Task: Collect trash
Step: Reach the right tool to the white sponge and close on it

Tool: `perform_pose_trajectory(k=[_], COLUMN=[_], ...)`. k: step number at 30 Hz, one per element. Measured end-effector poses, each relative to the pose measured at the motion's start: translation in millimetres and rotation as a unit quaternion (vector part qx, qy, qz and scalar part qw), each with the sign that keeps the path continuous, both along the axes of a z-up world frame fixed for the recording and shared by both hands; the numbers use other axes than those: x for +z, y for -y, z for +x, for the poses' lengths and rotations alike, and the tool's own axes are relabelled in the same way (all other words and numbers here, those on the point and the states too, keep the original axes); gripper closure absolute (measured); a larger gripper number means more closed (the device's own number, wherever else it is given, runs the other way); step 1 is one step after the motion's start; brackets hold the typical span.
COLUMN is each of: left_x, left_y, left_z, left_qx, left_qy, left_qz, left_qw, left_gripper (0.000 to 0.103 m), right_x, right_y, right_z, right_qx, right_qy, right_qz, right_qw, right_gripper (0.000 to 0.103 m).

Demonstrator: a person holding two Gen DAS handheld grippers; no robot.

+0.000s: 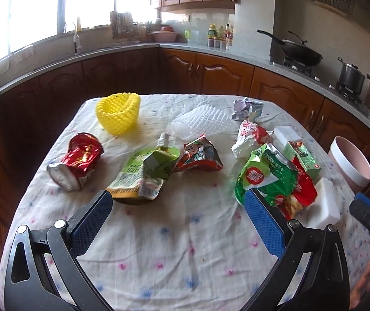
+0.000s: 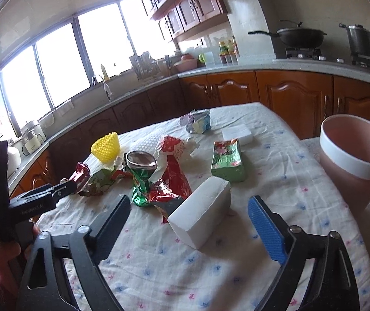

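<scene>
Trash lies on a cloth-covered table [image 1: 174,246]: a crushed red can [image 1: 78,160], a green drink pouch [image 1: 143,176], a red snack wrapper [image 1: 200,155], a crushed green can [image 1: 265,178], a yellow foam net [image 1: 118,111], a white foam net [image 1: 200,123] and a white foam block [image 2: 203,213]. A pink bin [image 2: 353,160] stands at the table's right side. My left gripper [image 1: 178,204] is open and empty above the cloth, short of the pouch. My right gripper [image 2: 188,207] is open, with the foam block lying between its fingers' line.
A green carton [image 2: 227,162], crumpled paper [image 2: 196,121] and a small white box [image 2: 236,133] lie farther back. Wooden cabinets and a counter ring the table, with a wok [image 2: 299,37] and pot [image 2: 361,41] on the stove.
</scene>
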State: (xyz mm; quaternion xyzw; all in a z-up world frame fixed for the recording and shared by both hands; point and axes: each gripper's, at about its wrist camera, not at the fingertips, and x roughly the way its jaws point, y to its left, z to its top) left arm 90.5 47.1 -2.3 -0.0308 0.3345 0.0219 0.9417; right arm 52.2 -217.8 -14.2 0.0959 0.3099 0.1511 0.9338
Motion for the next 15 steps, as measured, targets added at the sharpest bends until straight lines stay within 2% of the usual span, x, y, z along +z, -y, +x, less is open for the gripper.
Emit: perform_pose_trajectory(k=[3, 8, 12, 15], left_x=[0, 1, -6, -18], left_y=[5, 10, 12, 15], left_z=[21, 55, 84, 101], left_qx=[-0.014, -0.02, -0.023, -0.022], left_qy=[-0.012, -0.027, -0.049, -0.071], left_qz=[-0.003, -0.001, 0.008, 0.027], left_qw=[0.9998, 0.9994, 0.9985, 0.9969], left_gripper=[0.0, 0.003, 0.009, 0.019], right_x=[-7, -18, -25, -30], right_y=[-3, -4, -5, -6], right_z=[9, 26, 37, 43], right_qx=[0.0, -0.006, -0.009, -0.009], right_qy=[-0.021, -0.058, -0.077, -0.091], right_qz=[0.002, 0.004, 0.001, 0.0], right_qw=[1.0, 0.998, 0.997, 0.996], right_gripper=[0.022, 0.029, 0.032, 0.037])
